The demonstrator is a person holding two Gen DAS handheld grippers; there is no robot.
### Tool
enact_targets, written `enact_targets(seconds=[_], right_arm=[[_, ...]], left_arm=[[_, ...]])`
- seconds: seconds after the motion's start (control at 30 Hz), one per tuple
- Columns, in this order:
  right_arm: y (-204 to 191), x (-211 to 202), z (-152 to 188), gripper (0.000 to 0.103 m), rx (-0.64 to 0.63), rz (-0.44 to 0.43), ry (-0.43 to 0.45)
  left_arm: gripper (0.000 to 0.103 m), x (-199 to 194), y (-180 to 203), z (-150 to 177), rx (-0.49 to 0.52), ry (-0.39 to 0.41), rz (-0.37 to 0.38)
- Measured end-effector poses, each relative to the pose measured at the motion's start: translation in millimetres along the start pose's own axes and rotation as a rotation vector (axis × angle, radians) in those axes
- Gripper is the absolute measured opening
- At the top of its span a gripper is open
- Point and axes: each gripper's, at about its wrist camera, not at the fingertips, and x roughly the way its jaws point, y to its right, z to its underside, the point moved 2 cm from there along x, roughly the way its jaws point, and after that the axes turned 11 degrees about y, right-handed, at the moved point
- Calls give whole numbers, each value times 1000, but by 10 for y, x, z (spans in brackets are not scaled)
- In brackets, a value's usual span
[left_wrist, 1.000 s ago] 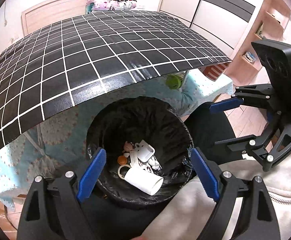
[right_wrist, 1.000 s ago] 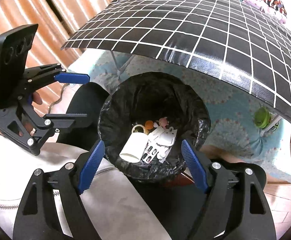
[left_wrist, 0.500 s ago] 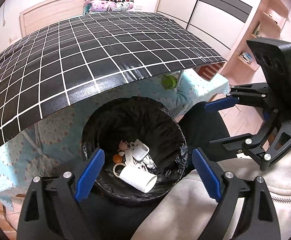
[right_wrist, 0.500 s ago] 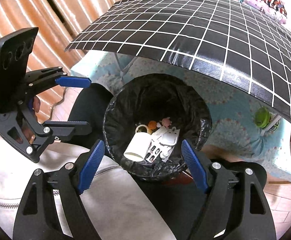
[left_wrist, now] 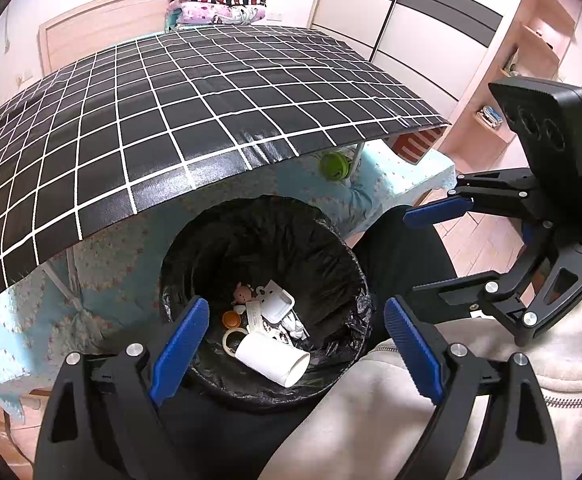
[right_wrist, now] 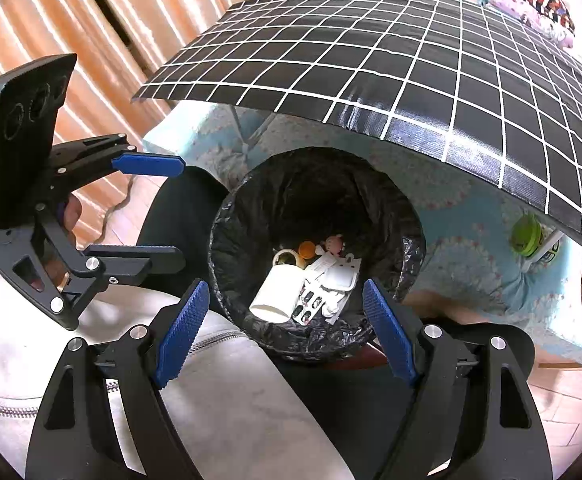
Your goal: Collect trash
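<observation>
A bin lined with a black bag (left_wrist: 331, 256) (right_wrist: 235, 240) stands below the table's near edge. Inside lie a white paper cup (left_wrist: 271, 360) (right_wrist: 279, 294), an orange cap (left_wrist: 231, 319) (right_wrist: 307, 248), a white ring (left_wrist: 231, 338), a small pink figure (left_wrist: 243, 292) and white packaging (left_wrist: 277, 304) (right_wrist: 337, 280). My left gripper (left_wrist: 295, 344) is open and empty above the bin's near rim; it also shows in the right wrist view (right_wrist: 163, 212). My right gripper (right_wrist: 287, 324) is open and empty over the bin's near side; it also shows in the left wrist view (left_wrist: 443, 248).
A table with a black, white-gridded cloth (left_wrist: 171, 120) (right_wrist: 411, 60) overhangs the bin. A light blue patterned cloth (left_wrist: 111, 264) hangs beneath it. A green round object (left_wrist: 334, 165) (right_wrist: 526, 235) sits under the table. The person's grey jacket (left_wrist: 371, 420) and dark trousers (left_wrist: 403, 248) lie close below.
Both grippers have drawn back and up a little from the bin, so it looks slightly smaller and lower. Both stay open and empty. The trash in the bin has not moved.
</observation>
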Motion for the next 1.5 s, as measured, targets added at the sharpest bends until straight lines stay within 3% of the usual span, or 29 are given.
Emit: enact_targets(seconds=[1.5], right_arm=[[-58,-27,-36,79,-12,-2,11]], left_arm=[[86,-12,18,-26,-3,9,14]])
